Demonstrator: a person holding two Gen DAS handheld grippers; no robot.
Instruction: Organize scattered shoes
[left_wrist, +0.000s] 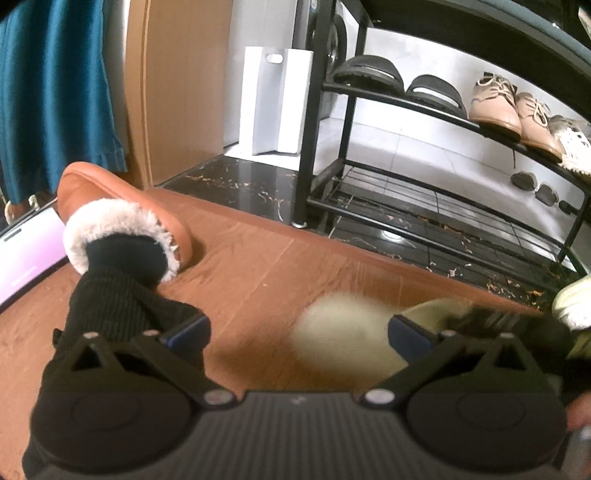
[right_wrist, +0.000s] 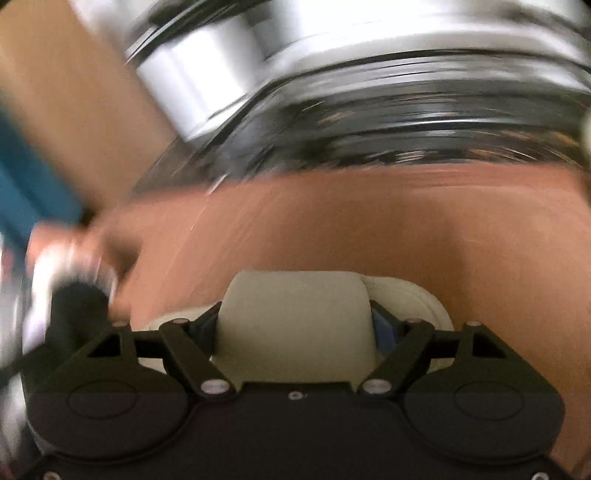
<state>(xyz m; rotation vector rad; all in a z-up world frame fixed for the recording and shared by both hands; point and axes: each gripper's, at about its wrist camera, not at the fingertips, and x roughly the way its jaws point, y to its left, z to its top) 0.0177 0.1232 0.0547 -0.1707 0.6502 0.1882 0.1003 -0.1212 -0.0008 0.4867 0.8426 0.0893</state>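
Two grippers were in play, and we started at the right gripper (right_wrist: 293, 325): its jaws sat on either side of a cream slipper (right_wrist: 295, 317), pads against the strap, so we called that a grip on the slipper. The background in the right wrist view was smeared with blur, so we could not read much past the wooden floor (right_wrist: 406, 229).

Over to the left gripper (left_wrist: 298, 332): its jaws stood wide with nothing between them, only floor below. Just beyond its right finger we caught the same cream slipper, blurred, with a second pale shoe (left_wrist: 574, 302) at the frame's right edge. To the left, a foot in a black sock (left_wrist: 122, 266) was wearing a brown fur-lined slipper (left_wrist: 125, 199).

Further out stood the black shoe rack (left_wrist: 406, 99). On its upper shelf we saw black sandals (left_wrist: 399, 83), pink lace-up shoes (left_wrist: 513, 107) and a white trainer (left_wrist: 572, 144) lined up already; the lower shelf looked bare.

Our read was that the job was partly done: several pairs racked, the cream slipper in hand, at least one pale shoe left on the floor.
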